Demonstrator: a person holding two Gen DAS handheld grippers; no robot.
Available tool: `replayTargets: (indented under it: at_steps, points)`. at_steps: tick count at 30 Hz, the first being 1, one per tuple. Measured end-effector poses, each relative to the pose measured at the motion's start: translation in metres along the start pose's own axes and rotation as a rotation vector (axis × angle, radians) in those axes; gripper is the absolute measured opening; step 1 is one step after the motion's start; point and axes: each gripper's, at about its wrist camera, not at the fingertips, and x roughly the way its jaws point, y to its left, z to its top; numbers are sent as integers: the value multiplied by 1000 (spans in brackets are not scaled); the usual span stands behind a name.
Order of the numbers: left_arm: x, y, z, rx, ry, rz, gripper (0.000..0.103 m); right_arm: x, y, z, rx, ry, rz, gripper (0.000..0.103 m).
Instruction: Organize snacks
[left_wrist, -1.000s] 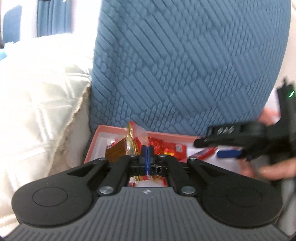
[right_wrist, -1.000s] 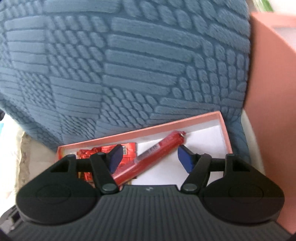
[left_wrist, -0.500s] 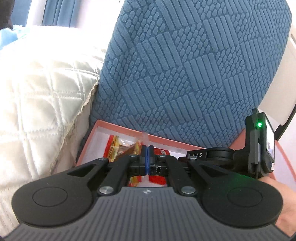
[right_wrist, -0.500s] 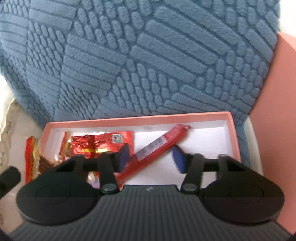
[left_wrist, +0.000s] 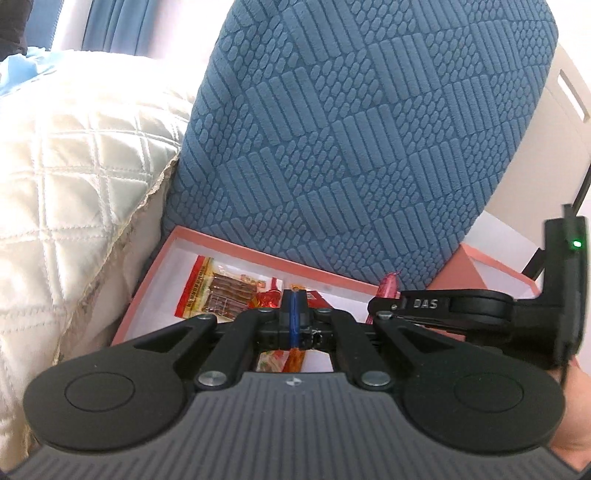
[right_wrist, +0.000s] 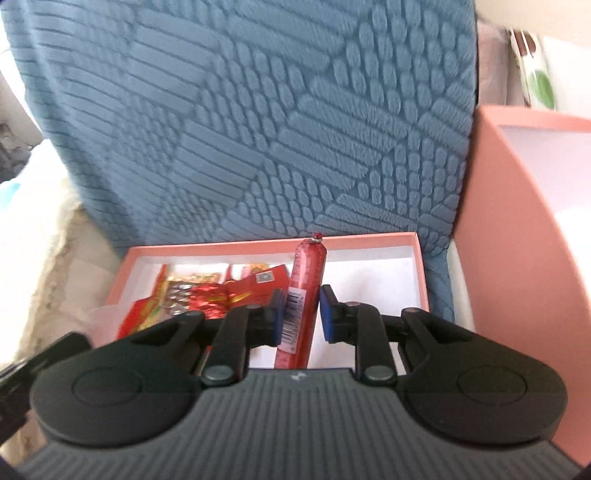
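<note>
A shallow pink tray (left_wrist: 147, 288) (right_wrist: 421, 266) lies at the foot of a blue cushion and holds several snack packets. My right gripper (right_wrist: 301, 317) (left_wrist: 375, 308) has its jaws closing on a red sausage stick (right_wrist: 306, 273). The stick runs along the fingers, and its tip (left_wrist: 389, 284) is raised over the tray's far rim. My left gripper (left_wrist: 293, 314) is over the tray's near left part, pads pressed together on the thin edge of a snack packet (left_wrist: 284, 360). A clear packet with brown pieces (left_wrist: 218, 291) and a red foil packet (right_wrist: 236, 291) lie in the tray.
The blue textured cushion (left_wrist: 351, 147) stands right behind the tray. A cream quilted cover (left_wrist: 74, 184) is on the left. A taller pink box (right_wrist: 517, 221) stands close on the right. A person's hand (left_wrist: 569, 424) holds the right gripper.
The right jaws have narrowed onto the sausage stick, which swung from slanting across the tray to lying along the fingers. Both grippers have drawn back and up a little. The left pads stayed together.
</note>
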Motion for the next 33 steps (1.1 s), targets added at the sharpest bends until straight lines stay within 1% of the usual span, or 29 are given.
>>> replayTargets:
  at_steps: [4,9,11,13,15,17,18,19,20,21,22,23,24,26,28,29,31,33]
  points:
    - [-11,-8,1,7,-23,-7,0,-27,-5,0,0,-52,27,22]
    - [-22,-15,-2,16,-33,-16,0,-53,-1,-8,-44,-122,17,22]
    - [-24,-13,-6,10,-24,-20,0,-60,-2,-12,-63,-134,9,22]
    - [-22,-10,-10,8,18,-31,0,-64,-4,-17,-66,-139,2,22]
    - [-25,-4,-17,-6,18,8,1,-68,-9,-21,-55,-134,5,22]
    - [-24,1,-21,-2,50,34,1,-72,-14,-23,-46,-133,6,22]
    - [-23,3,-22,0,65,43,3,-73,-15,-24,-45,-133,3,22]
    - [-22,6,-22,-2,75,56,11,-74,-16,-25,-42,-134,1,22]
    - [-20,7,-22,-3,79,71,24,-74,-18,-26,-39,-133,0,22]
    - [-19,9,-21,1,81,81,32,-75,-19,-27,-36,-131,1,22]
    - [-17,9,-21,11,77,88,45,-75,-20,-28,-31,-131,2,22]
    - [-15,8,-21,25,74,99,53,-74,-22,-28,-27,-129,2,22]
    - [-10,5,-22,44,79,113,56,-74,-22,-27,-24,-128,2,22]
    - [0,2,-24,90,104,149,67,-72,-23,-26,-23,-128,6,22]
    - [12,1,-27,125,128,210,69,-69,-23,-25,-32,-128,5,22]
    - [17,2,-27,128,139,241,72,-68,-23,-25,-33,-128,6,22]
    - [25,8,-28,101,152,266,79,-66,-24,-24,-28,-127,9,22]
    - [30,17,-28,50,159,267,81,-63,-27,-22,-23,-125,10,22]
